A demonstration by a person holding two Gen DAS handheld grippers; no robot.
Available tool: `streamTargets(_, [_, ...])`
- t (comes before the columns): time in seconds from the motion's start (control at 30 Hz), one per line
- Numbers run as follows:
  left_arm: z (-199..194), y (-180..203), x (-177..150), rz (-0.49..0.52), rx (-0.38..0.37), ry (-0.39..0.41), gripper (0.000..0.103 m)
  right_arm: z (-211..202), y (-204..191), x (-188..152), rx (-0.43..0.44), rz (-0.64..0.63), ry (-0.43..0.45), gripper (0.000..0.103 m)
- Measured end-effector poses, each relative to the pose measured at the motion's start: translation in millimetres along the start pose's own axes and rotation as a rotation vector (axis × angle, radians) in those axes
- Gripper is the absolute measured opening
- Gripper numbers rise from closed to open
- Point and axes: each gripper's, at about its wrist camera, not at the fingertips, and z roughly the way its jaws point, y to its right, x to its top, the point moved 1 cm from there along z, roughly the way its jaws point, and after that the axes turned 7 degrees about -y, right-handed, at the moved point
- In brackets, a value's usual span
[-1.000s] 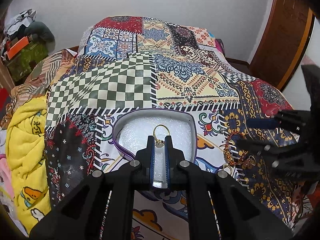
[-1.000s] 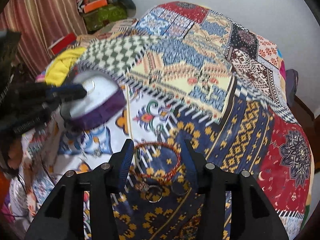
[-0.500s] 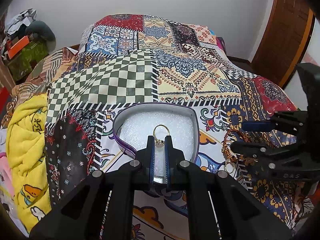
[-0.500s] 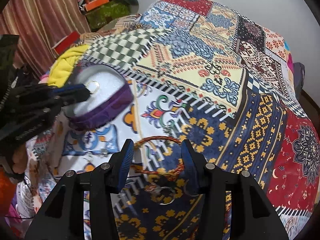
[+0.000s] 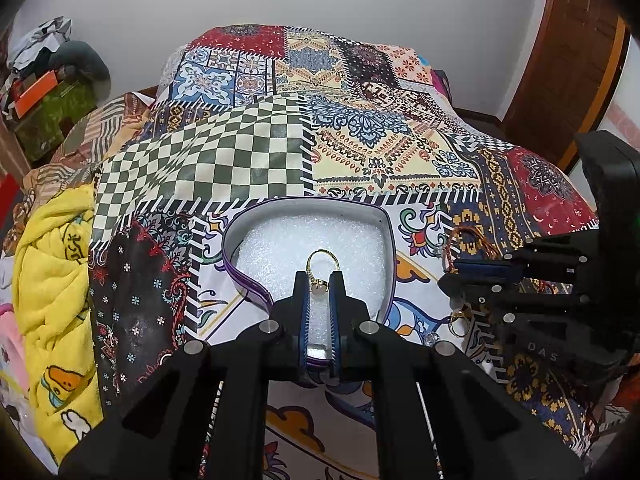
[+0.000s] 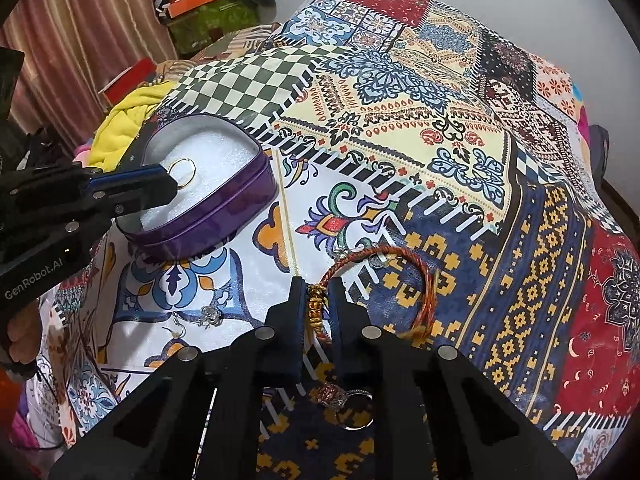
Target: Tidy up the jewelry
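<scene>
My left gripper (image 5: pixel 319 280) is shut on a gold ring (image 5: pixel 322 261) with a pale stone, held above the white foam inside the purple heart-shaped tin (image 5: pixel 383 220). From the right wrist view the same gold ring (image 6: pixel 182 171) hangs over the tin (image 6: pixel 224 208), pinched by the left gripper (image 6: pixel 170 184). My right gripper (image 6: pixel 317 294) is shut on the gold bead of a red-orange thread bracelet (image 6: pixel 424 280), whose loop lifts off the bedspread. In the left wrist view the right gripper (image 5: pixel 452 276) sits to the right of the tin with the bracelet (image 5: pixel 468 236).
Loose jewelry lies on the patterned bedspread (image 6: pixel 440 128): a silver ring with a red stone (image 6: pixel 340 398), a small silver piece (image 6: pixel 210 316) and a gold ring (image 5: pixel 458 318). A yellow blanket (image 5: pixel 52 280) lies at the left; a wooden door (image 5: pixel 576 40) at the back right.
The right gripper has shut on the bracelet and lifted it off the bedspread; it was open around it before. The left gripper still holds the ring over the tin.
</scene>
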Motion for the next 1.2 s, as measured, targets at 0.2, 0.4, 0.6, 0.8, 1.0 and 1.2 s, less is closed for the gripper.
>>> streamTargets(0.2, [0, 1, 1, -0.006, -0.015, -0.012, 0.008, -13, -2, -1, 0.003, 0.004, 0.030, 0.007])
streamTargets(0.4, [-8, 0, 1, -0.014, -0.011, -0.002, 0.016, -35, -12, 7, -0.012, -0.009, 0.097, 0.007])
streamTargets(0.6, [-29, -9, -1, -0.040, 0.002, 0.053, 0.030, -54, -30, 28, -0.007, -0.047, 0.173, 0.007])
streamTargets(0.8, [-49, -24, -4, -0.057, 0.063, 0.113, 0.039, -55, -53, 48, 0.035, -0.092, 0.209, 0.007])
streamTargets(1.0, [-53, -40, -5, -0.086, 0.074, 0.124, 0.039, -37, -77, 60, 0.075, -0.159, 0.181, 0.007])
streamTargets(1.2, [-49, -50, -8, -0.106, 0.084, 0.121, 0.039, -9, -83, 64, 0.115, -0.175, 0.095, 0.007])
